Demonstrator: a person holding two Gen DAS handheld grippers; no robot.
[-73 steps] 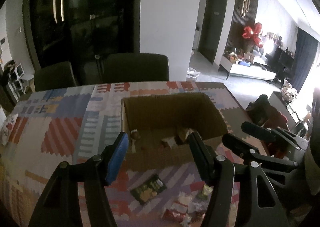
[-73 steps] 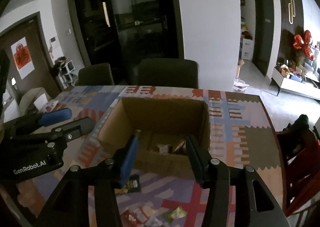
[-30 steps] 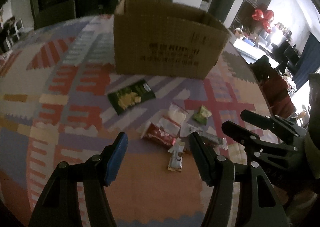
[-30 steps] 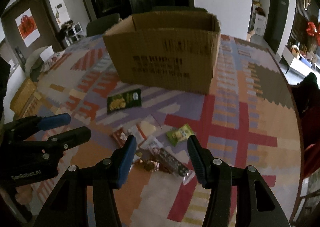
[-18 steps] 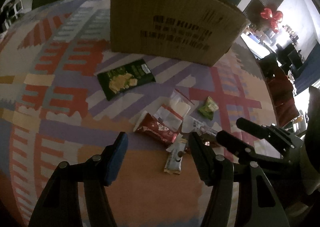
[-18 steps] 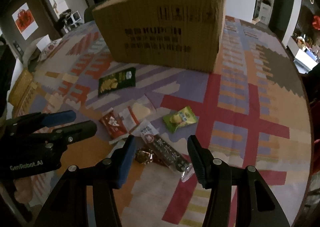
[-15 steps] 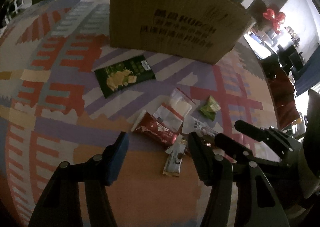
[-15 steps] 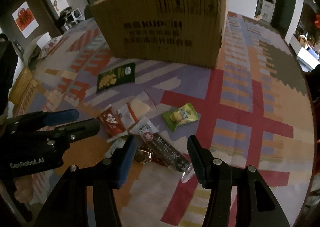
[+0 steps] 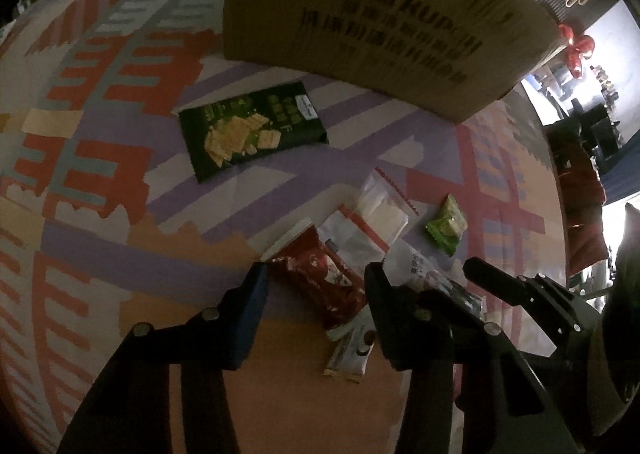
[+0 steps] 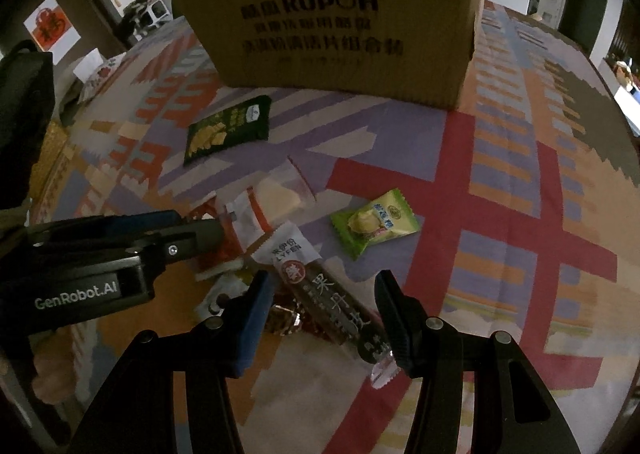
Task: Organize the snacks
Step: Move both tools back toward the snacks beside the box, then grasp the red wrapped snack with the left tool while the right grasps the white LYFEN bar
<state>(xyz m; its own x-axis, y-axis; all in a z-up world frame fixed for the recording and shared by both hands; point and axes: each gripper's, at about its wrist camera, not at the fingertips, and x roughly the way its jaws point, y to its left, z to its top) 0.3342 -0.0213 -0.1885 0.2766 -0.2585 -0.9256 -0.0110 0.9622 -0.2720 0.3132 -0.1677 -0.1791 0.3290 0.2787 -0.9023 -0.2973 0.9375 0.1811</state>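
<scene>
Left gripper [image 9: 316, 290] jaws are closing around the red snack packet [image 9: 320, 278], probably not pinching yet; right gripper [image 10: 324, 302] sits released, straddling the dark fruit-leather bar [image 10: 332, 298]. Overlapping wrappers risk snagging.

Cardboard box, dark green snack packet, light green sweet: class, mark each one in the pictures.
Cardboard box [image 10: 340, 21]: right wrist view, printed front wall.
Dark green snack packet [image 9: 250, 129]: left wrist view, middle of its face.
Light green sweet [image 10: 374, 222]: right wrist view, wrapper's centre.

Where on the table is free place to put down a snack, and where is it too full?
Free: the cloth right of the light green packet, and left of the dark green packet. Crowded: the pile around the red packet and the long dark bar.
</scene>
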